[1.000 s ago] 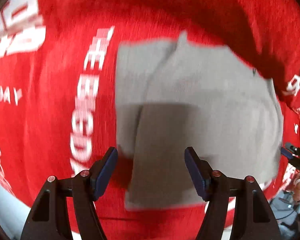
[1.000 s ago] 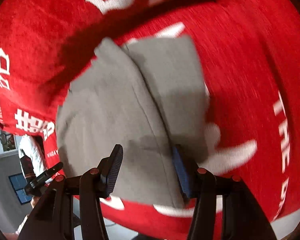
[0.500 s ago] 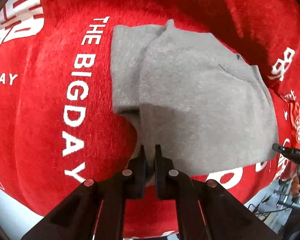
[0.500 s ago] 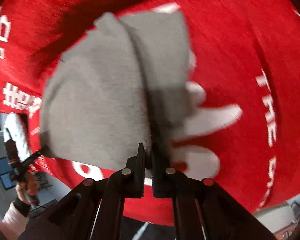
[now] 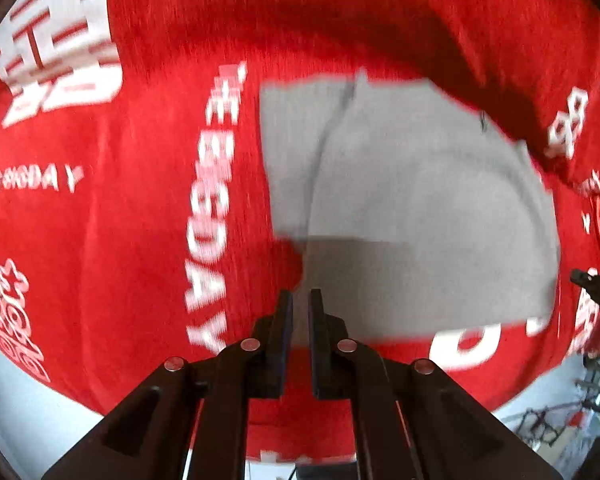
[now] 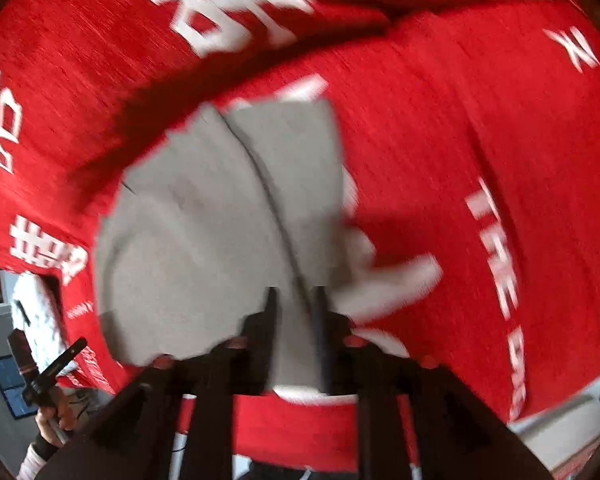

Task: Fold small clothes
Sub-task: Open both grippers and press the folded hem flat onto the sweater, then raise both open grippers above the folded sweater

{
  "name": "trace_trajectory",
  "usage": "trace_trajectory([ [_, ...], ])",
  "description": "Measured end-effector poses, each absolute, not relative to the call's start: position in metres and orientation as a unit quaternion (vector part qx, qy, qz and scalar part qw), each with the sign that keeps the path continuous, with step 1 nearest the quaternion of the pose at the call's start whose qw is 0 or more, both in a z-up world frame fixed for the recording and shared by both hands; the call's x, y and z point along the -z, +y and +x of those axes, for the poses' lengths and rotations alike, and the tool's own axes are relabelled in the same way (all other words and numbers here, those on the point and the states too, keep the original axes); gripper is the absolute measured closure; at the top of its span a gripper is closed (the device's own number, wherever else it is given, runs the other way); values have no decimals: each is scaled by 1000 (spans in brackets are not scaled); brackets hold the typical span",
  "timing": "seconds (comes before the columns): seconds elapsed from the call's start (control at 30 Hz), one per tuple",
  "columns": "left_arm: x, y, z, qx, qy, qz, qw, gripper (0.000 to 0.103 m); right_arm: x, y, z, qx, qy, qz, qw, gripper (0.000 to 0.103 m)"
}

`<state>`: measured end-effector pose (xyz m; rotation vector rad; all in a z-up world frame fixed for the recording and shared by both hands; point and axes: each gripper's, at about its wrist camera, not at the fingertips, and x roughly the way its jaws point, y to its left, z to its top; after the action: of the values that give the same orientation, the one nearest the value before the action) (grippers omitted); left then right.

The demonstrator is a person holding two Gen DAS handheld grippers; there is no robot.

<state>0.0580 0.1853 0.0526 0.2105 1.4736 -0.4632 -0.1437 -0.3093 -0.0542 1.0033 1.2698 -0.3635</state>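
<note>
A small grey garment [image 5: 412, 208] lies folded on a red cloth with white lettering [image 5: 148, 208]. In the left wrist view my left gripper [image 5: 298, 300] is nearly shut, jaws a narrow gap apart, at the garment's near left corner; whether it holds cloth is unclear. In the right wrist view the grey garment [image 6: 204, 240] fills the middle, and my right gripper [image 6: 296, 304] has its jaws slightly apart with the garment's near edge between them. Both views are motion-blurred.
The red cloth [image 6: 480, 160] covers the whole surface and bunches into a ridge behind the garment. The surface's near edge and pale floor show at the bottom. A person's hand with a dark tool [image 6: 44, 384] stands off the left edge.
A second ago both grippers were wide open over the garment's near edge. Half a second ago both shut on it. Now both jaws stand slightly wider and the views have shifted.
</note>
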Motion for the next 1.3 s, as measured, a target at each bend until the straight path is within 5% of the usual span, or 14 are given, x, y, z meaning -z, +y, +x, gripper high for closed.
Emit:
trace_trajectory([
  [0.03,-55,175,72,204,660,92,717,95,55,-312,-133,162,562,442,680,51],
  [0.1,-52,160,94,202,655,87,723,95,60,-315,-100,157,559,426,694,51],
  [0.13,-50,146,102,201,647,93,729,77,64,-316,-88,157,562,416,697,51],
  [0.17,-47,135,107,202,640,100,735,38,70,-313,-73,158,566,406,699,51],
  [0.23,-47,113,115,196,612,113,758,19,85,-313,-45,150,577,385,705,51],
  [0.3,-41,89,124,207,608,113,758,19,98,-309,-25,147,590,363,706,54],
  [0.37,-35,75,129,206,607,113,759,19,113,-304,-13,142,609,347,699,96],
  [0.73,28,56,163,96,607,181,768,19,120,-316,-7,201,598,350,692,89],
  [1.3,-20,108,115,96,652,141,739,19,90,-243,-62,155,601,387,682,84],
])
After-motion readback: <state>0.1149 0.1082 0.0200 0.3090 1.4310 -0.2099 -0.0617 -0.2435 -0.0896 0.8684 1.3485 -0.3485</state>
